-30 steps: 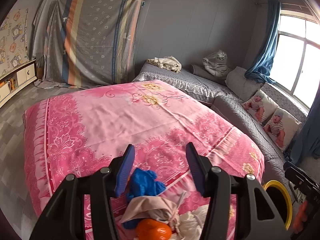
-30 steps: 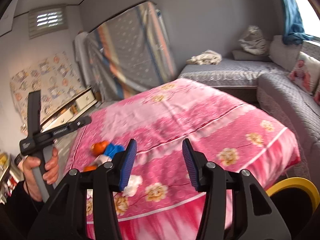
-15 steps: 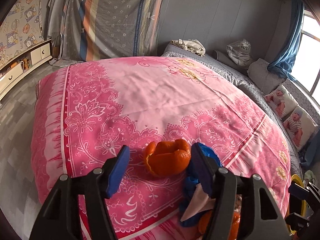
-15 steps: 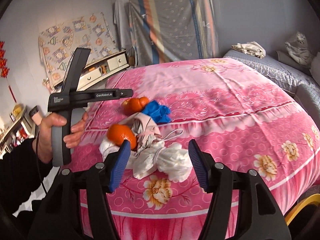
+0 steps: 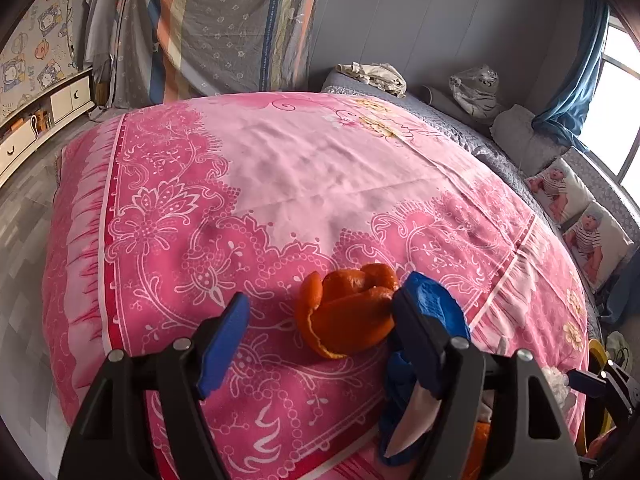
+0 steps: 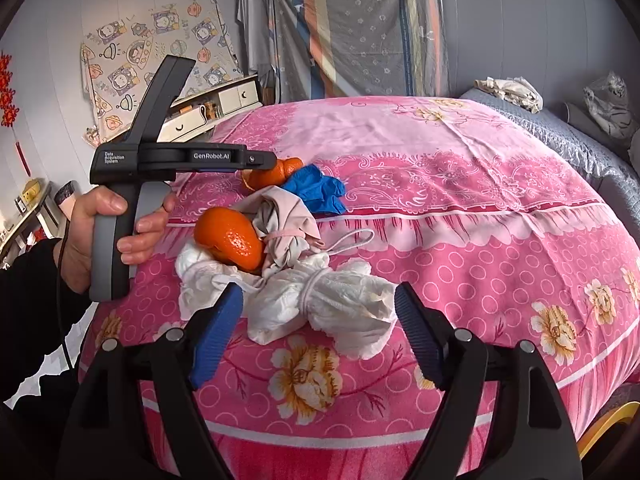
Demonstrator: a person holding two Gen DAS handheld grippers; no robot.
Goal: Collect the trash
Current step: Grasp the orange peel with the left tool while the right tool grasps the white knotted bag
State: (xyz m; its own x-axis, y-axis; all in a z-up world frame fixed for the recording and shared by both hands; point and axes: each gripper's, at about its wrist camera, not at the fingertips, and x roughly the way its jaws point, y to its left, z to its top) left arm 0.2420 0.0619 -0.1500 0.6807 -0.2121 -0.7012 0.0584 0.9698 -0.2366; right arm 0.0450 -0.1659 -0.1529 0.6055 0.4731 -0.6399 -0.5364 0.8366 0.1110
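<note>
From your left wrist camera, the left gripper (image 5: 320,320) has just been opening; its jaws stand wide, with the curled orange peel (image 5: 348,312) lying on the pink bedspread (image 5: 320,176) between the fingertips and hard against the right-hand pad, not clamped. A blue glove (image 5: 400,408) is bunched just behind that finger. Close off-centre here and the peel could skid sideways, or you could pinch the glove or a fold of bedspread with it.

From your right wrist camera, the right gripper (image 6: 318,316) has also just been opening and holds nothing; the tied white tissue bundle (image 6: 320,304) sits between its tips, touching a second orange peel (image 6: 230,242) and a beige mask (image 6: 286,226). The soft bundle may slip loose, or drag its neighbours off the bed edge.
</note>
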